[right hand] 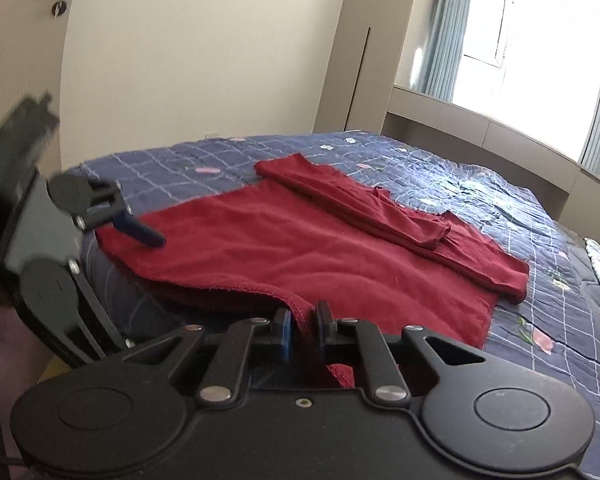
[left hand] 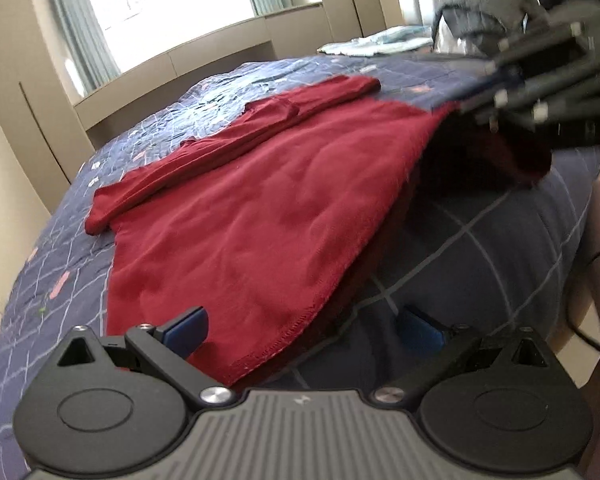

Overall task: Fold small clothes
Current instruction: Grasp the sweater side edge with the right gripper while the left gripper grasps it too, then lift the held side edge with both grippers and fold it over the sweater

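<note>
So far both sleeves (right hand: 400,216) lie folded over the red shirt (left hand: 236,216) on the bed (right hand: 440,160); the right claw (right hand: 302,330) pinches its hem, the left claw (left hand: 300,330) gapes empty beside it, so the body fold seems left.

A dark red garment (left hand: 252,216) (right hand: 300,248) is spread flat over the blue checked bed cover (left hand: 480,256) (right hand: 440,160), near the bed's near edge. Its sleeves are folded inward across the far part, forming a long band. The near hem corner is lifted off the cover, with the stitched edge visible.
</note>
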The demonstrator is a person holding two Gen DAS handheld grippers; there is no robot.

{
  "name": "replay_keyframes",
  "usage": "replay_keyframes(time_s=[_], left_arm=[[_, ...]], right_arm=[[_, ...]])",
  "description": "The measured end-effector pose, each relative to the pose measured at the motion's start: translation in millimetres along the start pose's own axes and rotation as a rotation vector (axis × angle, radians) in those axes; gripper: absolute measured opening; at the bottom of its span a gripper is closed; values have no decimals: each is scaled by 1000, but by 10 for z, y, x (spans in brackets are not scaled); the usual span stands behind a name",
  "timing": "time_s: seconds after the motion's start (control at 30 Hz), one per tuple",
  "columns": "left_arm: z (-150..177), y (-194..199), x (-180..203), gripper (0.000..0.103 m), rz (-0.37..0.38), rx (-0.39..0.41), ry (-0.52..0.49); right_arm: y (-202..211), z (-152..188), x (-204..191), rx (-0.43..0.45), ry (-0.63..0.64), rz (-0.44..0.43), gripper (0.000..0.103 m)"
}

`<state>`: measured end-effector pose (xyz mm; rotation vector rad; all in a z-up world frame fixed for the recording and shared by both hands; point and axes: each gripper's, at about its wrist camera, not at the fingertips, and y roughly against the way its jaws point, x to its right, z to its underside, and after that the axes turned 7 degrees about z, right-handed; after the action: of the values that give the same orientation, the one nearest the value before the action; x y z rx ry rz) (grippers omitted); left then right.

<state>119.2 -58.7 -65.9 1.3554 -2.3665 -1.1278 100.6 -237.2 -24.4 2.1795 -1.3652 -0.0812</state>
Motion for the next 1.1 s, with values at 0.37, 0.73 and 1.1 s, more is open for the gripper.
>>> replay_keyframes(time_s=[0.37,0.73,1.1], left_arm=[[49,98,-298,84,-47,30,83],[140,117,-318,21,-111,-24,-32],[179,131,-346,8,-121,-31,-75]], right_arm=[[78,58,-40,-9,-5,-6,12],[93,82,-30,1,-13,-1,11],[-13,191,-55,-76,-22,-8,25]])
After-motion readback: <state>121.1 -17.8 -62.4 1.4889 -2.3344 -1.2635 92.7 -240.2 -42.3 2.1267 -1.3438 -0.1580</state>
